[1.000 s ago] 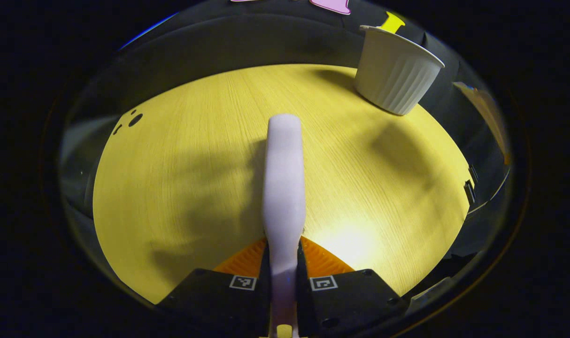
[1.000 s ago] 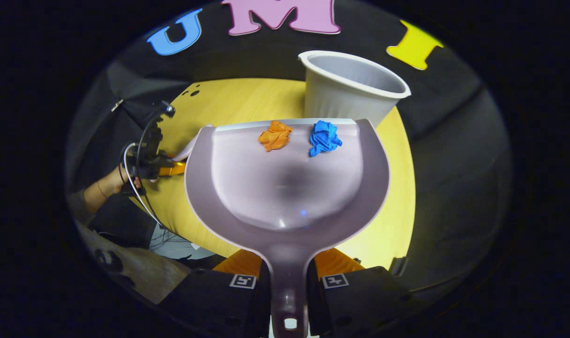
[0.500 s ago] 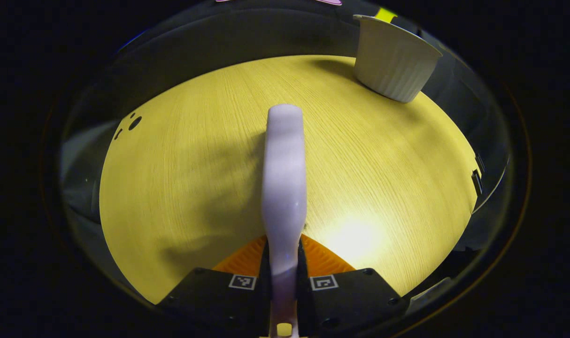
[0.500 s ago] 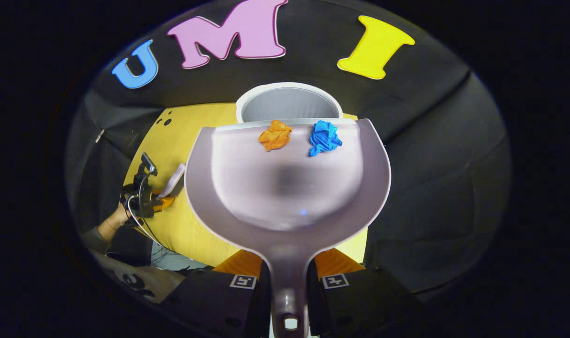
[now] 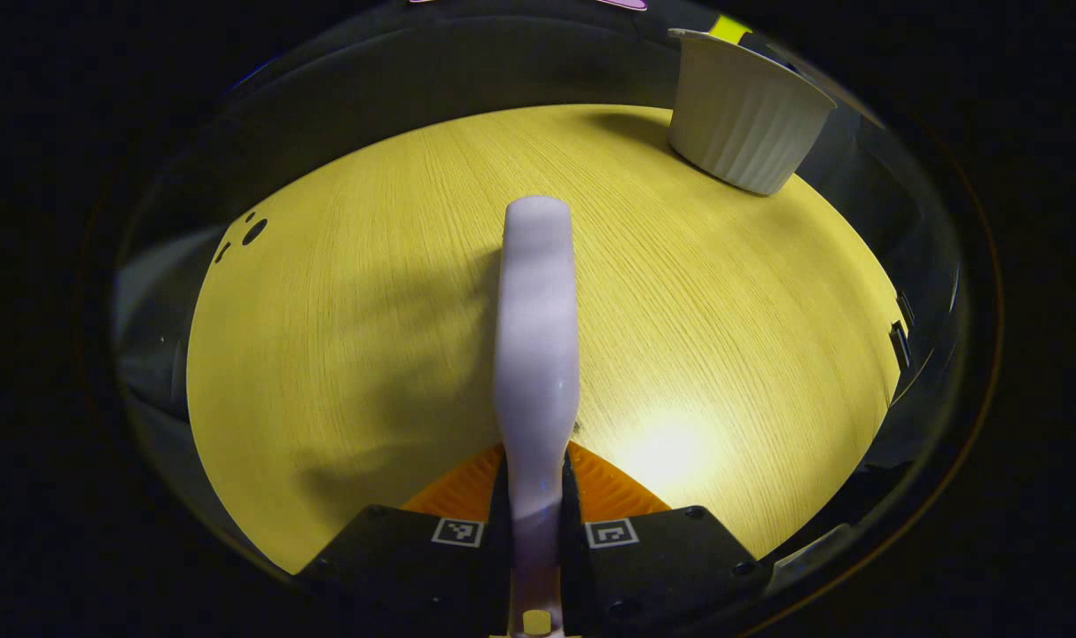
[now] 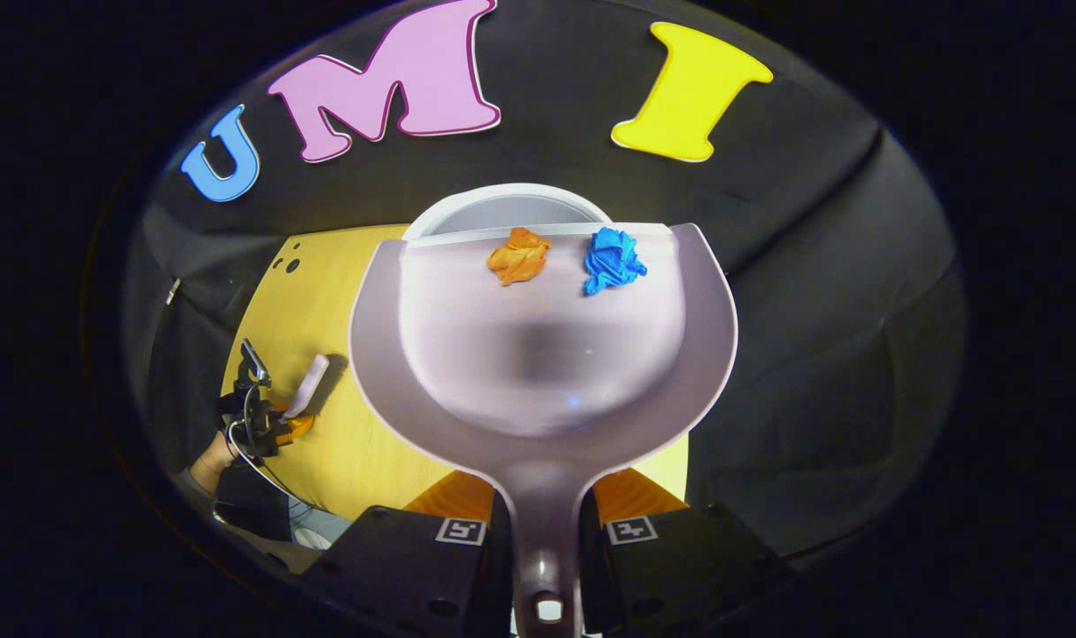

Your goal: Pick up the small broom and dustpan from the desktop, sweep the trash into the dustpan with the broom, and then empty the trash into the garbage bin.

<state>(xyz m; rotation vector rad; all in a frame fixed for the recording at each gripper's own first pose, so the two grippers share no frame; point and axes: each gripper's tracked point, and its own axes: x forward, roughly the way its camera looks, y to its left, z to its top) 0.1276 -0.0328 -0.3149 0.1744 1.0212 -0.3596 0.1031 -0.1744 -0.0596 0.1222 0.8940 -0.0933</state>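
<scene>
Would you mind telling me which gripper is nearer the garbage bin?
Right. The right gripper holds the dustpan just before the garbage bin; the left gripper sits far across the table.

**Dim booth, one hot spot on the wood**

A bright glare patch sits on the yellow bench (image 5: pixel 680 354) low in the left gripper view, with soft shadows spreading left of the broom (image 5: pixel 536 354). Fisheye bending curves every edge. In the right gripper view, the dustpan (image 6: pixel 542 354) bowl reads hazy at its centre.
</scene>
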